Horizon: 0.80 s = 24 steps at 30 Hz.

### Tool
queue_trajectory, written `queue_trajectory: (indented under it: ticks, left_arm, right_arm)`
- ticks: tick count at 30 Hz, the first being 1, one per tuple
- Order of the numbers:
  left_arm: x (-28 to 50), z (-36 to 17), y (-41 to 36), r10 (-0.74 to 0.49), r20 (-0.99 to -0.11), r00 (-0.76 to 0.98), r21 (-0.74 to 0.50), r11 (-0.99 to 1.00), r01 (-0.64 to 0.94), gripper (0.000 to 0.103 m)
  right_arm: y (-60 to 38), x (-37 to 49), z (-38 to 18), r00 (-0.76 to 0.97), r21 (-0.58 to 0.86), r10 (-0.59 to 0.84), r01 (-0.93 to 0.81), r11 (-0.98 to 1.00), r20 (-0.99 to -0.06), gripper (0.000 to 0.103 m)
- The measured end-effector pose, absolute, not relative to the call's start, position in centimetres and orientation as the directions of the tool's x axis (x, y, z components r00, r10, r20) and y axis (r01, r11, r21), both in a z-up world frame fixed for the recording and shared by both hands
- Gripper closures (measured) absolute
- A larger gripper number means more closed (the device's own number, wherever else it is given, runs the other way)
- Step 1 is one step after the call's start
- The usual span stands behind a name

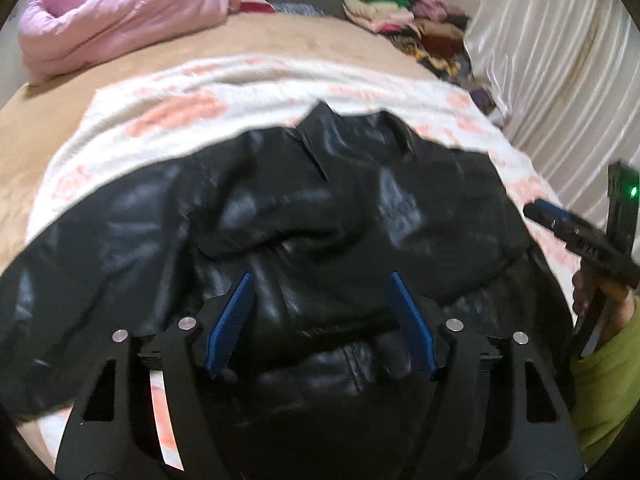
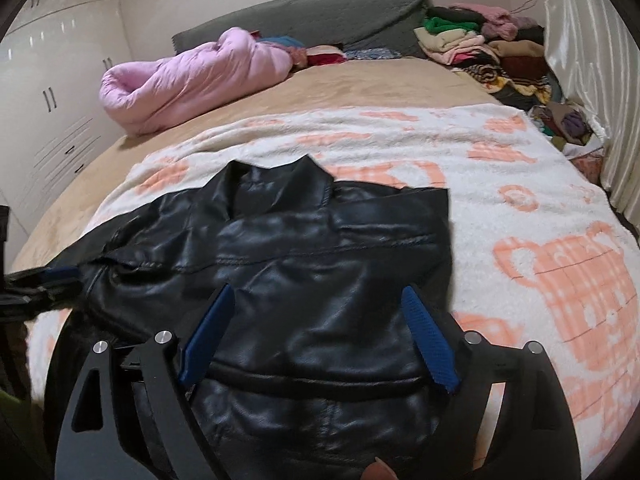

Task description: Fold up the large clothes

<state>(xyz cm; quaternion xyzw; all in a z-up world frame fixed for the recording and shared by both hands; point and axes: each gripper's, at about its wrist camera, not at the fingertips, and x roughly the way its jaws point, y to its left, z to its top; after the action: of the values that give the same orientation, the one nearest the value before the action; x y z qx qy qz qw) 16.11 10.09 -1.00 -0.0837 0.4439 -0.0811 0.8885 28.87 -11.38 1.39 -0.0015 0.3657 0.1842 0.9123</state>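
Black glossy leather jacket [image 2: 288, 264]: laid on the white fleece blanket with peach bear prints [image 2: 540, 216], collar pointing toward the head of the bed, body toward the near edge; one side is seen folded in over the middle, leaving a fairly straight edge on the right, while the opposite side is rumpled and spread toward the left edge of the blanket. Left gripper [image 1: 320, 280]: blue pads parted, nothing pinched, held above the lower body of the jacket. Right gripper [image 2: 316, 292]: pads likewise parted and empty, poised over the same garment. The step is judged to be between folds, with a fresh grasp required. It is best done by the hem or the spread sleeve being taken at two well-separated points, lifted only enough to clear, and laid flat, since stiff, slippery leather is likely to spring back or slide. Beyond: tan bedsheet [image 2: 360, 80], rolled pink quilted coat [image 2: 192, 76] toward the far left corner, pile of mixed clothes [image 2: 484, 44] at the far right corner, white satin curtain [image 1: 560, 60] along the right edge.
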Motion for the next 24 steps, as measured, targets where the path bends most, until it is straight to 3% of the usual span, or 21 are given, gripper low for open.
queue_trajectory:
  ticks: [9,13,21,24]
  left_arm:
    - [17.5,-6.4,11.1,-0.222,-0.838,0.499,-0.254,0.967,0.003,0.038]
    - [17.5,-6.3,11.3,-0.228,-0.835,0.500,-0.259,0.966,0.008,0.038]
    - [17.3,-5.3,11.0,-0.222,-0.826,0.518,-0.252,0.968,0.013,0.038]
    - [16.9,-4.5,11.2,-0.213,-0.818,0.534,-0.249,0.969,0.006,0.027]
  right_arm:
    - [-10.2,29.5,0.1,0.626,0.144,0.327,-0.325,0.935,-0.708,0.017]
    - [-11.7,31.7,-3.7,0.512,0.165,0.248,-0.203,0.965,-0.823,0.016]
    - [-12.5,30.6,-2.2,0.562,0.239,0.310,-0.198,0.951,-0.767,0.015]
    - [-12.8,29.9,-1.3,0.591,0.233,0.296,-0.182,0.955,-0.751,0.010]
